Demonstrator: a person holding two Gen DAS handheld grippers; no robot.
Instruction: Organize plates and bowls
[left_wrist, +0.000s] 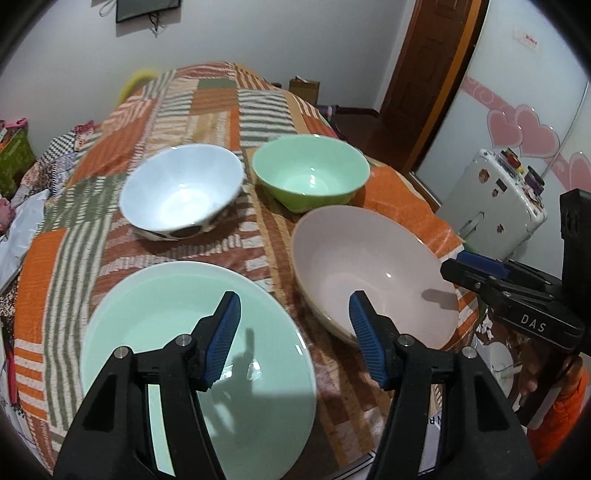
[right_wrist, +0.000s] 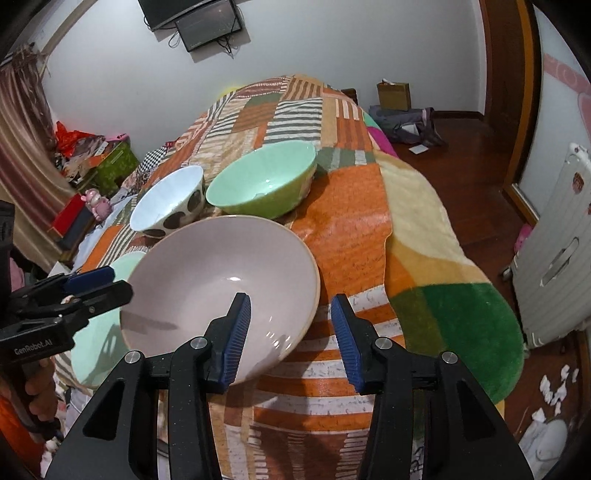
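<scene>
Four dishes sit on a patchwork blanket (left_wrist: 207, 96). A mint plate (left_wrist: 147, 314) lies near left and a pale pink plate (left_wrist: 369, 258) near right. Behind them stand a white bowl (left_wrist: 181, 192) with dark spots outside and a green bowl (left_wrist: 310, 170). My left gripper (left_wrist: 293, 299) hangs open above the gap between the two plates, holding nothing. My right gripper (right_wrist: 290, 297) is open, its jaws straddling the right rim of the pink plate (right_wrist: 207, 266) without pressing it. The white bowl (right_wrist: 166, 201), green bowl (right_wrist: 258, 181) and mint plate (right_wrist: 96, 354) show there too.
A white suitcase (right_wrist: 554, 266) stands on the wooden floor to the right, by a wooden door frame (left_wrist: 432, 81). A green and yellow fleece (right_wrist: 461, 325) hangs over the bed's right side. Boxes and clutter (right_wrist: 92, 166) crowd the left. Crumpled paper (right_wrist: 554, 391) litters the floor.
</scene>
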